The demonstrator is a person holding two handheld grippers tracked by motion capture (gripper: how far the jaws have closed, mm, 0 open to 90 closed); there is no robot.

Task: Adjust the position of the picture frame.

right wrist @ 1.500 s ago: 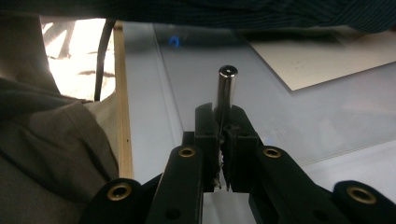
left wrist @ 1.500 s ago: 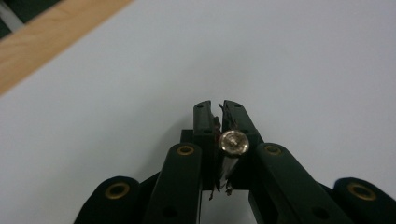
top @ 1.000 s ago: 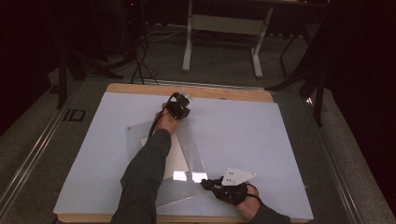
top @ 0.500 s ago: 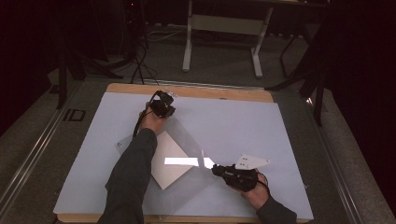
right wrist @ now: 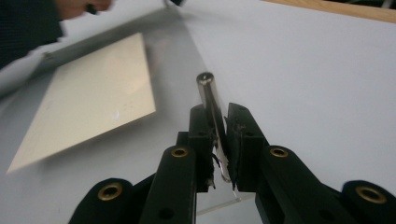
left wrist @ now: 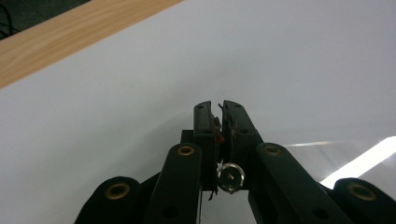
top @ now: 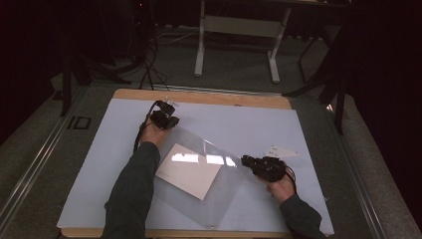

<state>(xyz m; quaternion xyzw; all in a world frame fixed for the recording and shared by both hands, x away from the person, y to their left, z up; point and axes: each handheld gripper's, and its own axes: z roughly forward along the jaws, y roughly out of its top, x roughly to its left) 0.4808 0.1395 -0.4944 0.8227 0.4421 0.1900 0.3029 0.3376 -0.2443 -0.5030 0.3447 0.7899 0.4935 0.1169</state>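
A clear plastic sleeve (top: 219, 149) with a white paper sheet (top: 189, 170) inside it is stretched over the pale table mat between both grippers. My left gripper (top: 164, 115) is at the sleeve's far-left corner, its jaws (left wrist: 218, 105) shut on it; a round metal end (left wrist: 231, 177) sits at their base. My right gripper (top: 246, 161) grips the sleeve's right edge. Its jaws (right wrist: 219, 109) have just been opening slightly, but they still press on the sleeve (right wrist: 168, 70) and a short shiny rod (right wrist: 210, 93) along its edge. The paper (right wrist: 93, 93) lies to the left.
The table's wooden rim (top: 224, 97) runs along the far edge of the mat (top: 308, 129). A metal stand (top: 239, 25) and cables (top: 149, 59) are on the floor behind. Dark carpet surrounds the table.
My left gripper has drawn the sleeve's corner to the left. My right gripper has moved right and away from the front edge. The sleeve now spans wider between them, and the paper shows beside the left forearm.
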